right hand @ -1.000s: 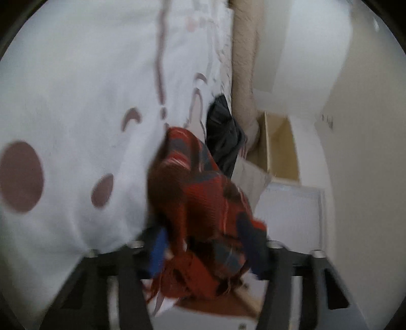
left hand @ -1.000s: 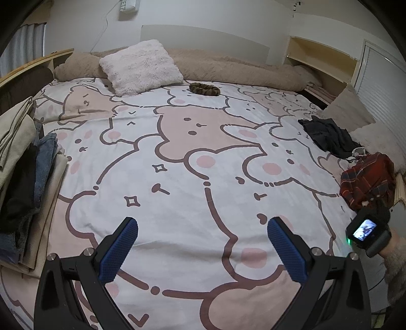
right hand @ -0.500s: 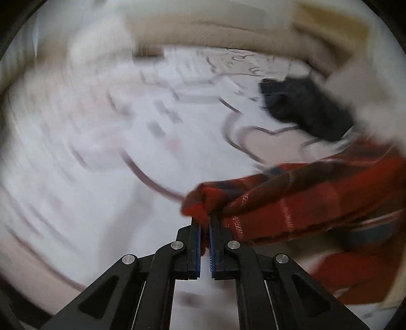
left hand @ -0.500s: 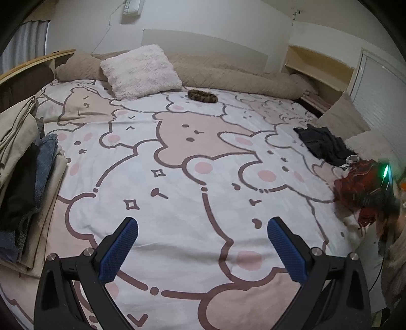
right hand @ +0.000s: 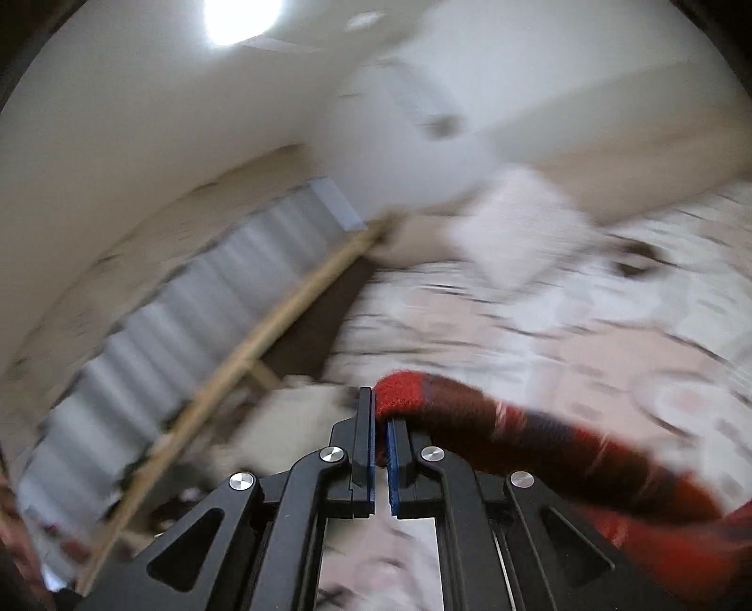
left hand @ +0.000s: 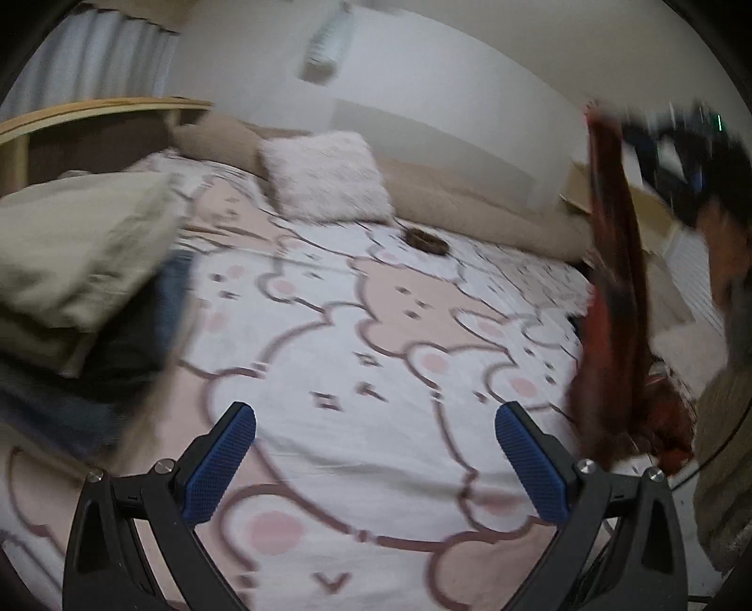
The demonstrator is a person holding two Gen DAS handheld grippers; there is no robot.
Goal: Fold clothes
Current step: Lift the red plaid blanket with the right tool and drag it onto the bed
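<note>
Right gripper (right hand: 381, 425): clenched on a fold of the red plaid shirt (right hand: 540, 446), lower centre.
Left gripper (left hand: 376, 451): spread wide, nothing between the pads.
Left view only: shirt hanging at right edge; folded stack (left hand: 80, 282) at left.

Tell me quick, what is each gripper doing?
Left gripper: open, holding nothing.
Right gripper: shut on the red plaid shirt.

Dim indoor light, bright ceiling lamp (right hand: 242, 16) glare, heavy motion blur, fisheye edges
</note>
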